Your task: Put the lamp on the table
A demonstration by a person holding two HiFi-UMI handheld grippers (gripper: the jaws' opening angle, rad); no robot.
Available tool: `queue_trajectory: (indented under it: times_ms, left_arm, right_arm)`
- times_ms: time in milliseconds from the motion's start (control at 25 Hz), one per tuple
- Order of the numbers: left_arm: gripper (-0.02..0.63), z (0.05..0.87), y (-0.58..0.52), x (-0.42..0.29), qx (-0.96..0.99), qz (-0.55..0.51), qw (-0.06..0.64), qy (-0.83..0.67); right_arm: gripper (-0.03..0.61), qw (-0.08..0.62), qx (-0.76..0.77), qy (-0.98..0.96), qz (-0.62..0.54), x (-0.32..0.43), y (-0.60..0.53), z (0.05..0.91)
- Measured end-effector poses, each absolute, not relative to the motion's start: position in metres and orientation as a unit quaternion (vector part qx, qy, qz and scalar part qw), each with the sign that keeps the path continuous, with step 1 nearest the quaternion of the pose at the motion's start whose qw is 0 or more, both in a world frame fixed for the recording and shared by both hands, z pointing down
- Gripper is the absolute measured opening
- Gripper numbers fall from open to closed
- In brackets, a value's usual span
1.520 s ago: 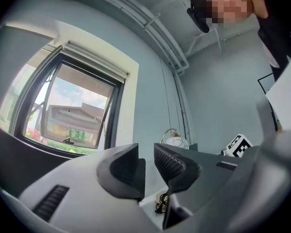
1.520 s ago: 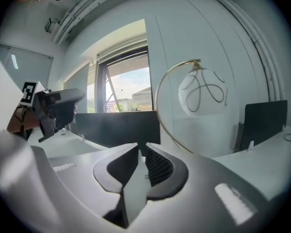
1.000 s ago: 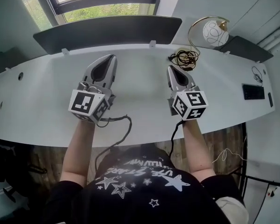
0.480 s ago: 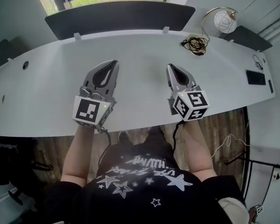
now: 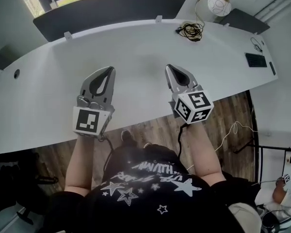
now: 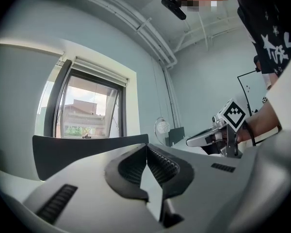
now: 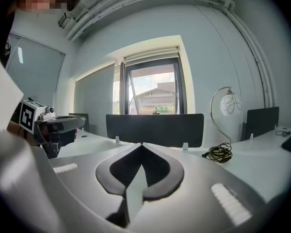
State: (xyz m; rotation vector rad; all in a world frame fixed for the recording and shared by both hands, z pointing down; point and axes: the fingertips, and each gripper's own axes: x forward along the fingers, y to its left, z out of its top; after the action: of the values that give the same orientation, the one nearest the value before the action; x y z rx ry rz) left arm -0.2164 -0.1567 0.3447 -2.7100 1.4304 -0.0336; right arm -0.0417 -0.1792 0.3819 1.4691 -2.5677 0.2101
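The lamp (image 5: 217, 4) stands at the far right of the white table (image 5: 48, 72): a white globe shade on a curved brass stem, with its black cord (image 5: 190, 31) coiled beside it. It also shows in the right gripper view as the lamp (image 7: 228, 105) and small in the left gripper view as the lamp (image 6: 161, 127). My left gripper (image 5: 108, 70) and right gripper (image 5: 169, 67) hover side by side over the table's near edge, both shut and empty, well short of the lamp.
A dark divider panel (image 5: 106, 9) runs along the table's back edge below a window. A second dark panel (image 5: 242, 19) stands behind the lamp. A black flat device (image 5: 256, 59) lies at the table's right end. Wood floor (image 5: 233, 120) shows beyond the near edge.
Both grippers have drawn back toward the table's near edge, still shut. The view has shifted, so the lamp sits farther up and away.
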Motion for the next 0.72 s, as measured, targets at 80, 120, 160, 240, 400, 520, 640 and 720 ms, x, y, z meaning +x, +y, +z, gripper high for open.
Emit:
queue_trajectory:
  times_ms: [80, 120, 160, 240, 400, 520, 640, 720]
  left_arm:
    - [0.01, 0.348, -0.152, -0.213, -0.883, -0.012, 0.035, 0.467]
    - [0.009, 0.35, -0.148, -0.211, -0.883, -0.012, 0.033, 0.468]
    - [0.011, 0.35, -0.144, -0.209, -0.882, -0.01, 0.032, 0.469]
    - [0.011, 0.35, -0.134, -0.204, -0.88, -0.004, 0.029, 0.474]
    - [0.011, 0.362, -0.105, -0.188, -0.872, -0.032, 0.012, 0.488]
    - [0.01, 0.362, -0.074, -0.168, -0.871, -0.037, 0.017, 0.49]
    - [0.011, 0.354, -0.046, -0.152, -0.863, -0.044, 0.03, 0.502]
    - [0.011, 0.35, -0.027, -0.145, -0.86, -0.048, 0.043, 0.506]
  right_arm:
    - [0.002, 0.095, 0.49, -0.864, 0.074, -0.041, -0.173, 0.387]
    - [0.0, 0.099, 0.487, -0.865, 0.076, -0.041, -0.169, 0.39]
    - [0.0, 0.102, 0.484, -0.866, 0.079, -0.041, -0.165, 0.394]
    - [0.0, 0.104, 0.479, -0.867, 0.088, -0.04, -0.153, 0.401]
    - [0.0, 0.099, 0.478, -0.866, 0.109, -0.023, -0.119, 0.41]
    - [0.0, 0.097, 0.482, -0.863, 0.114, -0.001, -0.088, 0.411]
    - [0.0, 0.092, 0.492, -0.858, 0.114, 0.023, -0.059, 0.408]
    - [0.0, 0.089, 0.492, -0.859, 0.111, 0.033, -0.041, 0.404]
